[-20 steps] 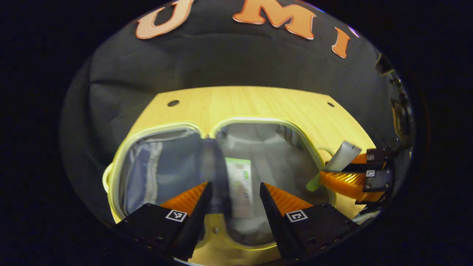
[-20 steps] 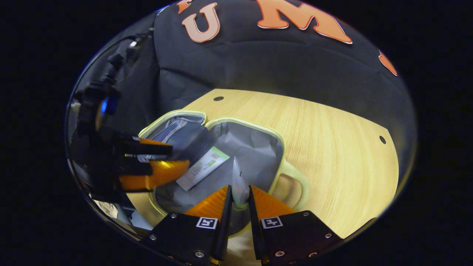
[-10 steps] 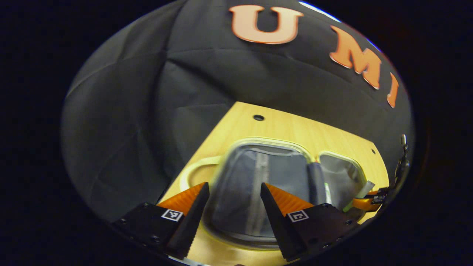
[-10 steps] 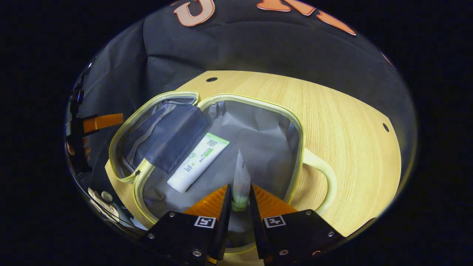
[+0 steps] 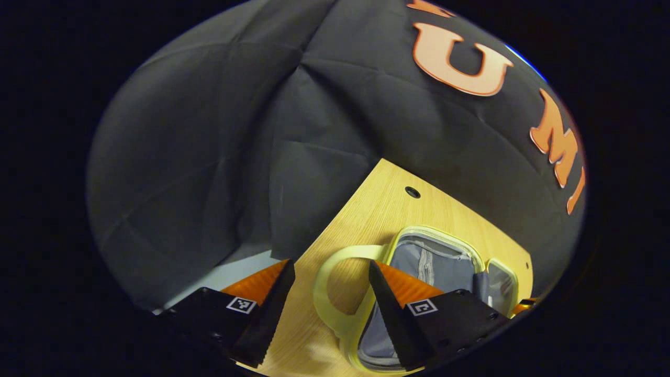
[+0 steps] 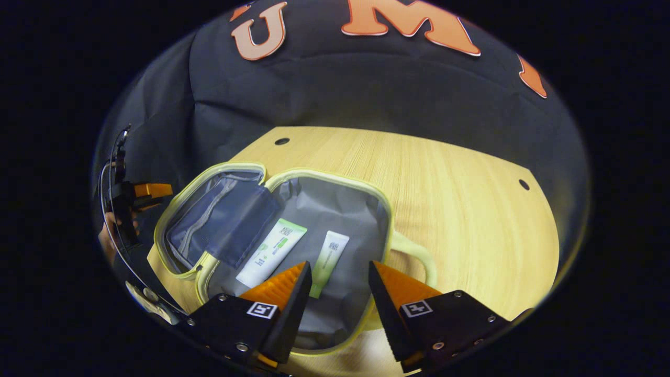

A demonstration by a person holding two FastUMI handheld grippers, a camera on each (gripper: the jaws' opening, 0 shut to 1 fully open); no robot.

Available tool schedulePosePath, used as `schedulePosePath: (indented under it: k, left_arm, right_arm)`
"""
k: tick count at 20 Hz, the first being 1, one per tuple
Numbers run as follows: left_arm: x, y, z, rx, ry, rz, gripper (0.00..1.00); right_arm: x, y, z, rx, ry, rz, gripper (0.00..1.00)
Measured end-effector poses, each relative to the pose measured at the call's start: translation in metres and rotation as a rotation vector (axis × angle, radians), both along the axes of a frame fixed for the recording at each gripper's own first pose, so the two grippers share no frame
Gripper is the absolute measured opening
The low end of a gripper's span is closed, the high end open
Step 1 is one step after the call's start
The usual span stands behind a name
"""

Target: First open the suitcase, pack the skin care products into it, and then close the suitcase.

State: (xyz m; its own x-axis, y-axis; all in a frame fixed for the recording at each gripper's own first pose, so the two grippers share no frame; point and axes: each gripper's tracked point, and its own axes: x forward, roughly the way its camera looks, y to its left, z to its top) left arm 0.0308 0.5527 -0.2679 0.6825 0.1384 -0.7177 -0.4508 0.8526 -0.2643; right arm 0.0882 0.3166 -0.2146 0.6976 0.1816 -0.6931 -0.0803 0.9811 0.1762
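Note:
The small suitcase (image 6: 324, 171) lies open on the wooden table, pale yellow-green rim around a grey lining. In its right half two skin care tubes rest side by side: a larger white tube (image 6: 271, 252) and a small white tube (image 6: 330, 255) with a green cap. My right gripper (image 6: 339, 265) hangs open just above the small tube, touching nothing. In the left gripper view my left gripper (image 5: 331, 264) is open above the case's left handle (image 5: 328, 285), with the zip-pocket half (image 5: 434, 262) to its right. Nothing sits between its fingers.
The case's right handle (image 6: 423, 256) sticks out over the bare table (image 6: 471, 209). The left gripper (image 6: 149, 190) and the hand holding it show at the far left of the right gripper view. The table's left edge (image 5: 314, 235) meets the black cloth wall.
My right gripper opened and let go of the small tube, which now lies beside the larger one. My left gripper swung left, from over the case to over its left handle.

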Motion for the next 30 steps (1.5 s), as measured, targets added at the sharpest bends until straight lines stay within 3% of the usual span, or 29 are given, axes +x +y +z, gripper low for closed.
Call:
schedulePosePath:
  k: [2,3,4,5,6,8,9,11,12,14,17,22,30]
  left_arm:
    - [0.002,-0.002,-0.013,-0.054,0.01,0.004,0.84]
    - [0.008,-0.011,-0.023,-0.097,0.018,-0.01,0.8]
    - [0.006,-0.017,-0.026,-0.11,0.038,-0.028,0.75]
    - [0.013,-0.016,-0.036,-0.113,0.03,-0.04,0.7]
    - [0.017,-0.013,-0.051,-0.115,0.067,-0.041,0.6]
    - [0.004,-0.013,-0.068,-0.128,0.149,-0.037,0.2]
    - [0.011,-0.009,-0.056,-0.112,0.103,-0.046,0.21]
    - [-0.006,-0.015,-0.05,-0.107,0.141,-0.088,0.2]
    - [0.003,-0.019,-0.049,-0.112,0.143,-0.112,0.13]
    - [0.008,-0.02,-0.035,-0.087,0.116,-0.139,0.13]
    - [0.011,-0.025,-0.001,0.006,0.083,-0.185,0.05]
    - [0.024,-0.047,0.086,0.163,-0.047,-0.272,0.04]
    - [0.041,-0.153,0.211,0.279,-0.262,-0.379,0.04]
  right_arm:
    - [-0.001,-0.012,0.014,-0.017,-0.042,-0.015,0.76]
    - [-0.002,-0.018,0.02,-0.026,-0.057,-0.023,0.72]
    - [-0.004,-0.023,0.025,-0.035,-0.068,-0.028,0.8]
    - [-0.006,-0.03,0.03,-0.046,-0.08,-0.035,0.81]
    - [-0.009,-0.036,0.036,-0.053,-0.093,-0.041,0.82]
    - [-0.013,-0.048,0.045,-0.067,-0.118,-0.052,0.82]
    - [-0.016,-0.054,0.048,-0.077,-0.128,-0.058,0.82]
    - [-0.022,-0.064,0.054,-0.095,-0.139,-0.067,0.83]
    - [-0.024,-0.068,0.057,-0.102,-0.148,-0.071,0.83]
    - [-0.025,-0.081,0.064,-0.121,-0.171,-0.08,0.83]
    - [-0.022,-0.099,0.078,-0.146,-0.219,-0.098,0.83]
    - [-0.012,-0.129,0.115,-0.171,-0.33,-0.14,0.87]
    - [-0.004,-0.169,0.139,-0.185,-0.444,-0.133,0.92]
